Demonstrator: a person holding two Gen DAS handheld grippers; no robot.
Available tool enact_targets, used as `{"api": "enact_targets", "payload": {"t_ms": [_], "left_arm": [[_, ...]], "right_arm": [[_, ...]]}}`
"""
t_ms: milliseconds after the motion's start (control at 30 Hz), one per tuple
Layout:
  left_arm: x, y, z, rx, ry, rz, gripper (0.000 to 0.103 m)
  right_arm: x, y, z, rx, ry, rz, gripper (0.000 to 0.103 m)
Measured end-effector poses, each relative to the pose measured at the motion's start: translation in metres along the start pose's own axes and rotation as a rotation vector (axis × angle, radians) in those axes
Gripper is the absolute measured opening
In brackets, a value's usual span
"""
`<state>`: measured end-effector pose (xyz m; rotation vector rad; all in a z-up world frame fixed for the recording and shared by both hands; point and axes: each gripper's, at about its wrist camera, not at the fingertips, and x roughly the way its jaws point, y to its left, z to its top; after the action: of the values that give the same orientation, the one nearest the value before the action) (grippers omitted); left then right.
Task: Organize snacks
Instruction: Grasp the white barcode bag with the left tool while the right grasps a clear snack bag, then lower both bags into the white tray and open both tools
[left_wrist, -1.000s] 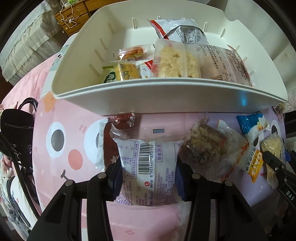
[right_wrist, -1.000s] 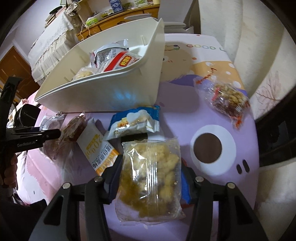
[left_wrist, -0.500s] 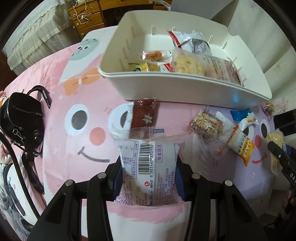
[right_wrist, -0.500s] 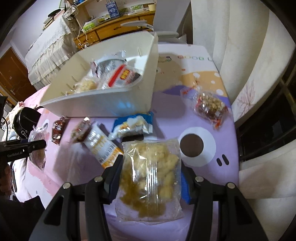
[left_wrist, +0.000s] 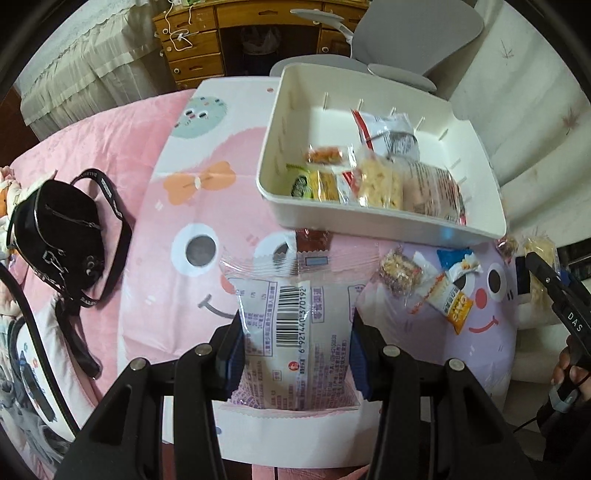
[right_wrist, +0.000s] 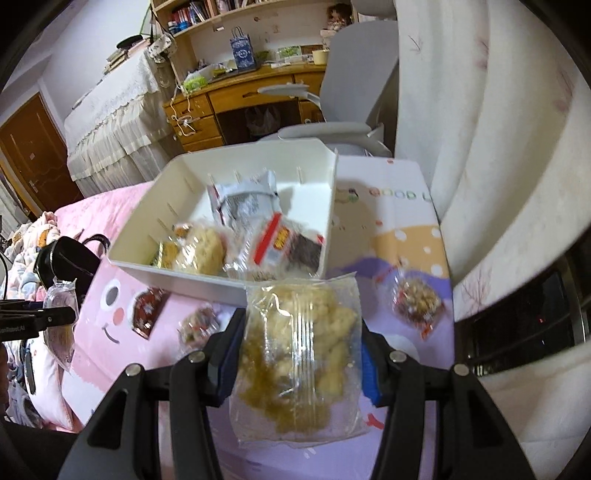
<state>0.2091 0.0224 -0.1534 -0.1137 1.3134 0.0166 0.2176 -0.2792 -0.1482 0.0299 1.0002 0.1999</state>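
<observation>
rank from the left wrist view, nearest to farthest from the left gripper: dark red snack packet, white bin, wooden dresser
1. Dark red snack packet, on the pink cover just beyond the left gripper and the barcode packet it holds.
2. White bin, behind the packet, slightly right.
3. Wooden dresser, far back, upper left.

A home bedroom: cartoon bedspread (left_wrist: 177, 206), wooden desk (right_wrist: 236, 99), bookshelf (right_wrist: 207, 11).

My barcoded packet (left_wrist: 295, 325) hides part of the brown wrapper (left_wrist: 312, 240) at twelve o'clock. The bin's (right_wrist: 184, 273) snacks blur; my yellow snack bag (right_wrist: 299, 354) covers its near corner.
</observation>
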Motion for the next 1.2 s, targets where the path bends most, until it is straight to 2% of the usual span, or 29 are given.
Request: {"api": "enact_targets", "payload": {"t_ms": [267,600,867,1033,1067,1133,1200], "left_arm": [[-0.019,0.005,0.039,0.049,-0.021,-0.021,0.046],[-0.020,0.002,0.097,0.124,-0.055,-0.063,0.046],[-0.005,-0.003,0.139,0.142,-0.065,-0.083,0.046],[0.008,-0.007,0.150,0.150,-0.054,-0.100,0.046],[0.011,-0.008,0.152,0.147,-0.046,-0.102,0.047],[0.015,-0.010,0.152,0.146,-0.035,-0.109,0.063],[0.013,-0.012,0.152,0.157,-0.044,-0.118,0.071]], "right_arm": [[-0.002,0.019,0.035,-0.006,-0.062,-0.003,0.053],[0.006,0.037,0.080,0.028,-0.120,-0.001,0.053],[0.024,0.043,0.097,0.071,-0.094,0.012,0.053],[0.034,0.048,0.101,0.083,-0.075,0.001,0.053],[0.035,0.048,0.101,0.085,-0.072,0.003,0.054],[0.038,0.050,0.102,0.086,-0.060,0.005,0.055],[0.039,0.053,0.102,0.081,-0.060,-0.011,0.056]]}}
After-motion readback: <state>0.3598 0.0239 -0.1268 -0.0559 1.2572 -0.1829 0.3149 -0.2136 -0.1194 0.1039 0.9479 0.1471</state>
